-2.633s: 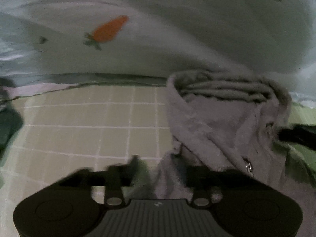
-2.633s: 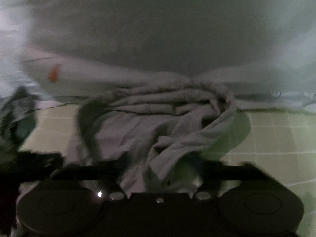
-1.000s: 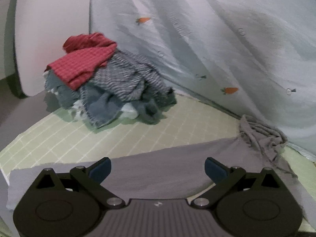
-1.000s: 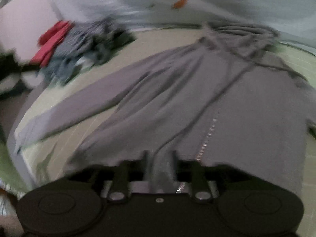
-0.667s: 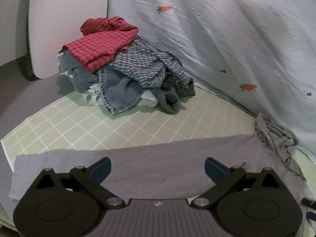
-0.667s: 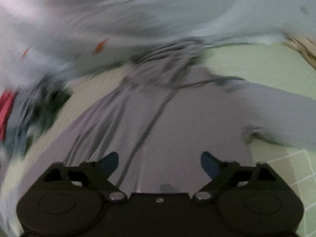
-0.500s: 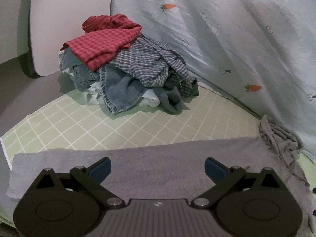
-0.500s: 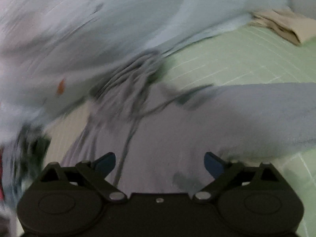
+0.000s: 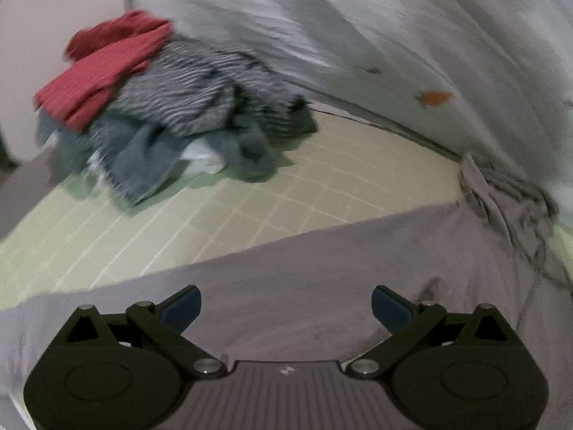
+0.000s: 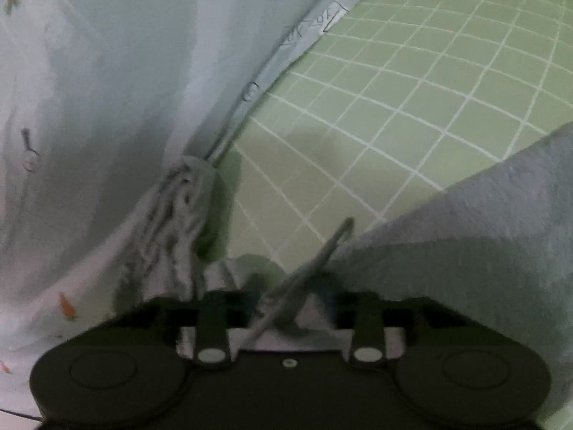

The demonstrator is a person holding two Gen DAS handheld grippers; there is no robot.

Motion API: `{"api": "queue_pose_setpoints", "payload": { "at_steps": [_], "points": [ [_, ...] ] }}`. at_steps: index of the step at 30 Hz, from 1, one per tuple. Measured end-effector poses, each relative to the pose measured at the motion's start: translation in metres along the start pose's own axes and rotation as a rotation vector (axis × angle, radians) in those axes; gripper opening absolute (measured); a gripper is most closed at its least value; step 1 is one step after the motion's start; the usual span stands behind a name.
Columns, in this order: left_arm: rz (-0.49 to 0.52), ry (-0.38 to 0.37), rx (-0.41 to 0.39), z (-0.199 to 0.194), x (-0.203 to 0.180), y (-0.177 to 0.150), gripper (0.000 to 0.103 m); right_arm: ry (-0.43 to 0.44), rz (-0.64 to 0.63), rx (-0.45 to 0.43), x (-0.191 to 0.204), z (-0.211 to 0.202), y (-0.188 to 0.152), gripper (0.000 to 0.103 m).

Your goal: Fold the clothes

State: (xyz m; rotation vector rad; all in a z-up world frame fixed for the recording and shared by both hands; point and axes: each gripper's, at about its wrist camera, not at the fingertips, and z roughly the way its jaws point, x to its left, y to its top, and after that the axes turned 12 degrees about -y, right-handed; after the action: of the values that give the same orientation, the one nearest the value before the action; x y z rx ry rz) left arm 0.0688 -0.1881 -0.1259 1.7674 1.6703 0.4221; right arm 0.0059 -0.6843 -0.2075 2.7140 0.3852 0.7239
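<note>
Right now one grey hoodie point(image 9: 322, 279) lies spread flat on the green checked sheet point(image 9: 222, 215), its bunched hood point(image 9: 501, 193) against the pale carrot-print quilt point(image 9: 412, 36), its sleeve running crosswise. One pile of clothes point(image 9: 172, 107) sits well apart. Left gripper point(image 9: 286, 308) hangs wide open, empty. Right gripper point(image 10: 290, 301) is closing on the hoodie's drawstring point(image 10: 322, 251) and cloth.

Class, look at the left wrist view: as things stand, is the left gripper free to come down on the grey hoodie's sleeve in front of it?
Probably yes. The left gripper is open above the grey sleeve, and nothing lies between them. The pile of clothes sits well beyond.
</note>
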Motion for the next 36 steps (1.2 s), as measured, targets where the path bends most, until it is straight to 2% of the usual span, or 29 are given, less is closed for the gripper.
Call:
{"api": "queue_pose_setpoints", "payload": {
  "at_steps": [1, 2, 8, 11, 13, 16, 18, 19, 20, 22, 23, 25, 27, 30, 33, 34, 36],
  "points": [
    [0.021, -0.003, 0.003, 0.002, -0.002, 0.001, 0.101, -0.003, -0.01, -0.01, 0.001, 0.0, 0.0, 0.01],
    [0.043, -0.006, 0.005, 0.004, -0.003, 0.002, 0.101, -0.007, -0.019, -0.023, 0.002, -0.003, -0.001, 0.005],
    [0.058, -0.03, -0.004, 0.006, 0.004, 0.007, 0.1, -0.012, -0.073, -0.125, 0.011, -0.034, -0.01, 0.005],
    [0.044, -0.03, -0.015, 0.003, 0.013, 0.008, 0.101, 0.028, -0.18, -0.161, 0.024, -0.061, -0.028, 0.005],
    [0.027, -0.029, -0.019, 0.001, 0.02, 0.008, 0.1, 0.066, -0.304, -0.143, 0.037, -0.075, -0.05, 0.005],
    [-0.007, -0.029, -0.018, 0.002, 0.031, 0.009, 0.101, 0.099, -0.488, -0.002, 0.05, -0.072, -0.086, 0.006],
    [-0.016, -0.03, -0.019, 0.002, 0.035, 0.01, 0.101, 0.082, -0.541, 0.002, 0.05, -0.071, -0.1, 0.026],
    [-0.014, -0.029, -0.022, 0.001, 0.037, 0.01, 0.101, 0.055, -0.544, -0.019, 0.049, -0.07, -0.101, 0.052],
    [-0.01, -0.026, -0.024, 0.0, 0.037, 0.01, 0.101, 0.024, -0.539, -0.043, 0.048, -0.07, -0.1, 0.057],
    [-0.001, -0.022, -0.021, 0.0, 0.038, 0.01, 0.101, -0.001, -0.498, -0.075, 0.043, -0.063, -0.089, 0.053],
    [0.001, -0.02, -0.015, 0.001, 0.038, 0.01, 0.101, -0.011, -0.478, -0.082, 0.041, -0.058, -0.081, 0.045],
    [-0.001, -0.016, -0.003, 0.003, 0.039, 0.01, 0.101, -0.031, -0.437, -0.095, 0.037, -0.047, -0.064, 0.038],
    [-0.002, -0.015, 0.005, 0.006, 0.038, 0.011, 0.1, -0.03, -0.399, -0.092, 0.034, -0.033, -0.047, 0.032],
    [0.009, -0.01, 0.013, 0.008, 0.033, 0.011, 0.101, -0.006, -0.394, -0.038, 0.038, -0.006, -0.034, 0.025],
    [0.025, 0.006, 0.024, 0.011, 0.027, 0.01, 0.101, -0.06, -0.402, -0.042, 0.041, 0.014, -0.027, 0.016],
    [0.029, 0.011, 0.026, 0.011, 0.026, 0.009, 0.101, -0.073, -0.39, -0.047, 0.041, 0.018, -0.023, 0.006],
    [0.03, 0.018, 0.032, 0.012, 0.024, 0.008, 0.101, -0.09, -0.365, -0.057, 0.04, 0.023, -0.016, 0.004]
  ]
}}
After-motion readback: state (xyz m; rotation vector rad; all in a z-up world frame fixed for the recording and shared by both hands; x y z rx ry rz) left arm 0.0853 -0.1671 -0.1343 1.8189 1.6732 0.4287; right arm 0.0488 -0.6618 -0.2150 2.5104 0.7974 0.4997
